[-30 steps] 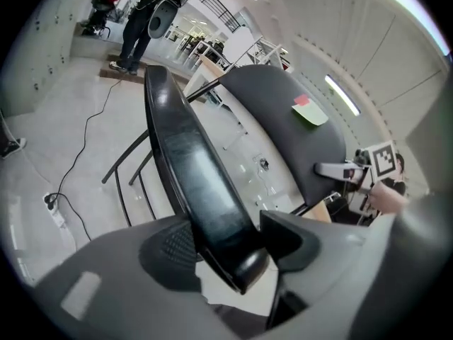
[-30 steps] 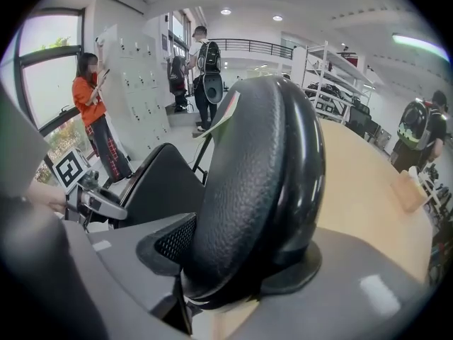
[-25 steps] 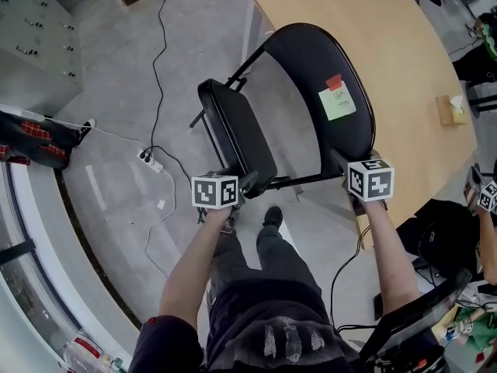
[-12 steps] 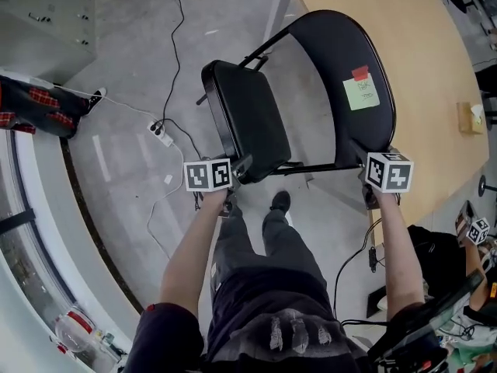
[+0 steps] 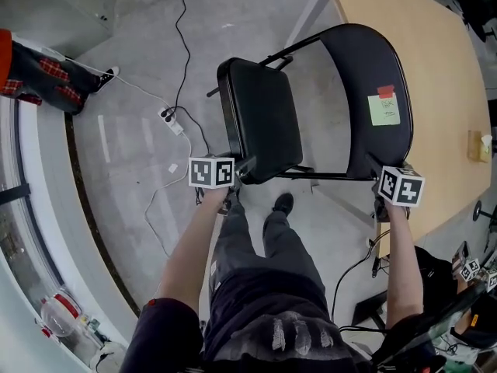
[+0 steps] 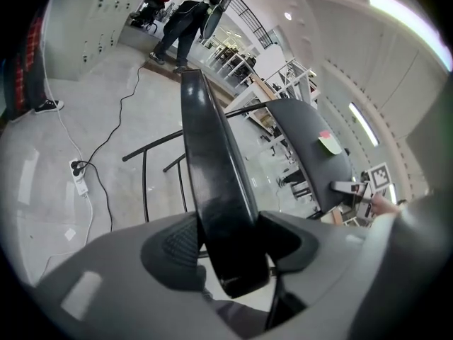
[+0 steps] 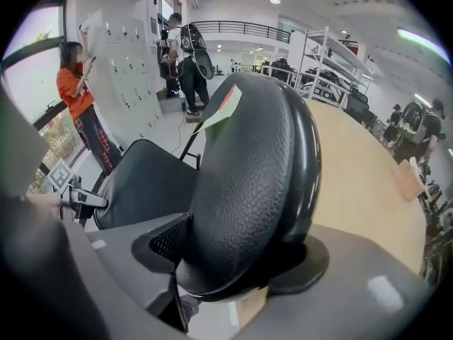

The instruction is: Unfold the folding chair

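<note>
Left gripper is clamped on the seat edge. Right gripper grips the backrest rim; its jaws have just been opening, with the backrest between them.

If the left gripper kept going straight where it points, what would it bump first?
The chair seat: its near edge sits clamped between the jaws of the left gripper, so it would probably just push further onto it.

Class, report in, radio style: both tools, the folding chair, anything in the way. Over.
Left tool clamped on seat edge. Right tool around backrest, jaws just opening wider. Chair part open. Table close beside backrest.
</note>
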The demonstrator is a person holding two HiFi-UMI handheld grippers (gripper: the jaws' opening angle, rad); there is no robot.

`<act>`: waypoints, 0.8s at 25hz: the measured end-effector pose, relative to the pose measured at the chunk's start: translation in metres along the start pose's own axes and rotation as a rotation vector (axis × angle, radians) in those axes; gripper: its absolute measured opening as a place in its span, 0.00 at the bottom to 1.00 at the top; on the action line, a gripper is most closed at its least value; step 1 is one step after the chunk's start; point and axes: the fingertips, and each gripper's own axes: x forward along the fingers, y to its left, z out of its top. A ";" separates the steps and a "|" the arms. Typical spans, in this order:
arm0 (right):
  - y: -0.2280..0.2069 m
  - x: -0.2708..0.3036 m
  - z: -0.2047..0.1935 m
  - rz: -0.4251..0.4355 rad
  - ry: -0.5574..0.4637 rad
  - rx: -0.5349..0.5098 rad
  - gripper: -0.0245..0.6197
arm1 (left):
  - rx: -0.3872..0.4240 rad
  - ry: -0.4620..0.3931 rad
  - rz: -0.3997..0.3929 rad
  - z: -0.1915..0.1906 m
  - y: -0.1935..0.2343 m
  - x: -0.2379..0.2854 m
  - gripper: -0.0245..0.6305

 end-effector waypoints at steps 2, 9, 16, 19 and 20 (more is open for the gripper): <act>0.001 0.001 0.001 -0.007 0.010 0.000 0.56 | -0.003 -0.001 -0.013 0.000 0.005 -0.001 0.41; 0.019 0.006 0.000 -0.052 0.029 -0.032 0.62 | -0.053 -0.005 -0.027 -0.011 0.038 -0.016 0.40; 0.014 0.008 -0.002 -0.116 0.038 -0.056 0.68 | -0.070 0.019 -0.101 -0.015 0.048 -0.015 0.39; 0.020 0.007 -0.004 -0.125 0.039 -0.065 0.70 | -0.076 0.018 -0.127 -0.019 0.058 -0.021 0.39; 0.021 0.007 -0.004 -0.129 0.039 -0.070 0.70 | -0.078 0.018 -0.131 -0.020 0.061 -0.022 0.39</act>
